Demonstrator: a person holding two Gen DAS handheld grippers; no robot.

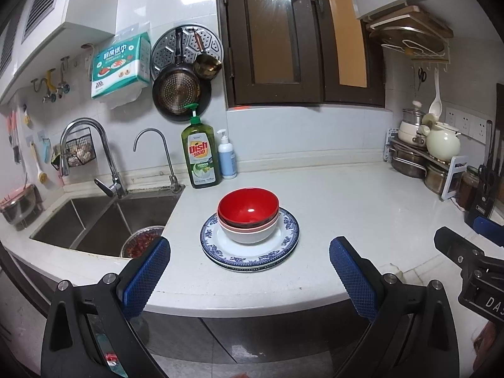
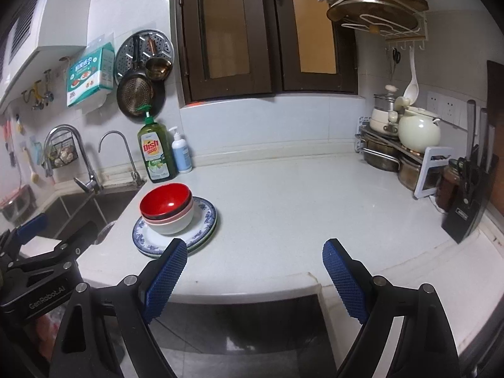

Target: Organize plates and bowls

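Stacked bowls, a red bowl [image 1: 248, 208] nested in a white bowl [image 1: 250, 233], rest on blue-rimmed plates [image 1: 249, 256] on the countertop [image 1: 362, 208] beside the sink [image 1: 104, 220]. Left gripper [image 1: 250, 249] and right gripper [image 2: 255, 252] both spread wide, pinching nothing, near the counter's front edge

A red bowl [image 1: 248, 209] sits upright, nested in a pink bowl [image 1: 252, 227], which is nested in a white bowl [image 1: 250, 236]. The three stand on stacked plates [image 1: 250, 256]: a white plate with a blue floral rim on top, a green-edged plate beneath. The stack rests on the countertop [image 1: 362, 214], near its sink-side edge and front edge.
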